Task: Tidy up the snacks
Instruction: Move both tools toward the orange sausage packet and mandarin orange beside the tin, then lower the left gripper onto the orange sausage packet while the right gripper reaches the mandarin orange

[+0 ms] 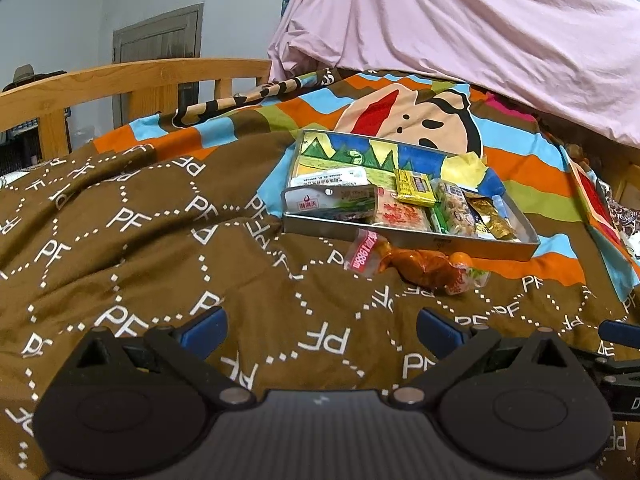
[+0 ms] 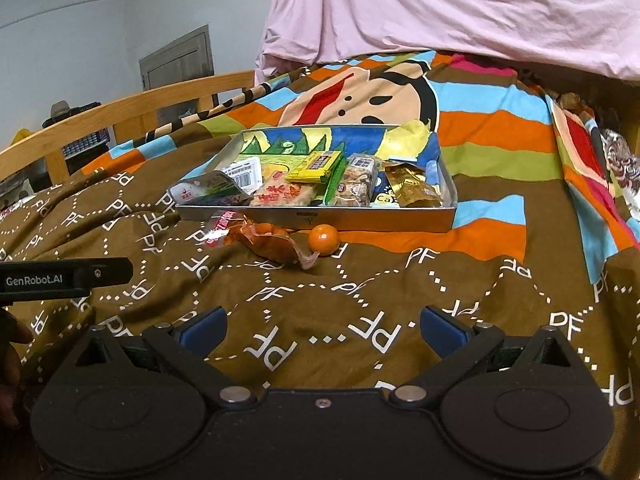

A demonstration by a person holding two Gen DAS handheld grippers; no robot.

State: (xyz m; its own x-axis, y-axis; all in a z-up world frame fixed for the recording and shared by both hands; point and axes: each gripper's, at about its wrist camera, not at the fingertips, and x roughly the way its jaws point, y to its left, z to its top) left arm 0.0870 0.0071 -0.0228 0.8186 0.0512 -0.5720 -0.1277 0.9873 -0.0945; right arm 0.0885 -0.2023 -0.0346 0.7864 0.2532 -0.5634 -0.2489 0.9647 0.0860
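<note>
A shallow metal tin [image 1: 404, 236] [image 2: 316, 218] lies on the brown quilt, filled with several snack packets, among them a yellow packet [image 1: 414, 188] [image 2: 316, 166] and a gold one [image 2: 412, 190]. In front of the tin lie an orange-red wrapped snack [image 1: 420, 266] [image 2: 268, 242] and a small orange fruit [image 2: 324, 240] [image 1: 458, 258]. My left gripper [image 1: 322, 332] is open above the quilt, well short of the snacks. My right gripper [image 2: 322, 330] is open too, also short of them, with nothing between its fingers.
The brown "PF" quilt [image 1: 160, 240] covers a bed with a wooden rail [image 1: 132, 80] at the far left. A pink sheet [image 1: 480, 32] hangs behind the tin. The left gripper's body [image 2: 64, 276] and a hand [image 2: 10, 360] show in the right wrist view.
</note>
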